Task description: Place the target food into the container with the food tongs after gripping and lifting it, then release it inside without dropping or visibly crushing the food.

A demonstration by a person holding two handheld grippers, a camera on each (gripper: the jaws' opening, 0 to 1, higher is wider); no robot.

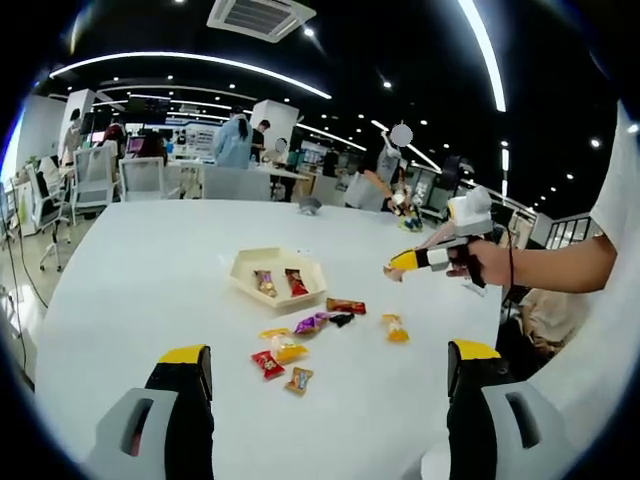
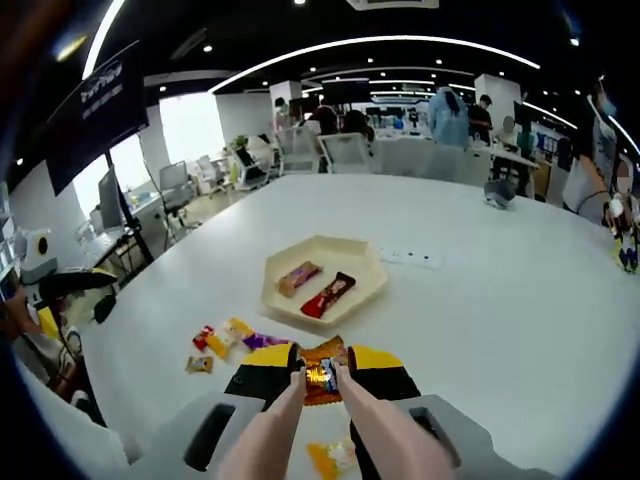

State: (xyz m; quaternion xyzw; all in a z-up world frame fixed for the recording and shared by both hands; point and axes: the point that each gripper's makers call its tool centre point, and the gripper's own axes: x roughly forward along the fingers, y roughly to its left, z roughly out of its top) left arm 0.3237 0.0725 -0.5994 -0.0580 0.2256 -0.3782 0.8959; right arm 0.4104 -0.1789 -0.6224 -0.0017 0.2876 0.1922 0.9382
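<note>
In the right gripper view, the right gripper (image 2: pixel 320 372) squeezes a pair of pale food tongs (image 2: pixel 300 425), whose tips pinch an orange-wrapped snack (image 2: pixel 322 370) above the white table (image 2: pixel 500 290), short of the cream hexagonal tray (image 2: pixel 280 265). The tray already holds two wrapped snacks (image 2: pixel 318 288). In the left gripper view, the left gripper (image 1: pixel 330 375) has its jaws spread wide and empty. Loose snacks (image 1: pixel 300 345) lie beside the tray; their wrappers are too small to identify.
</note>
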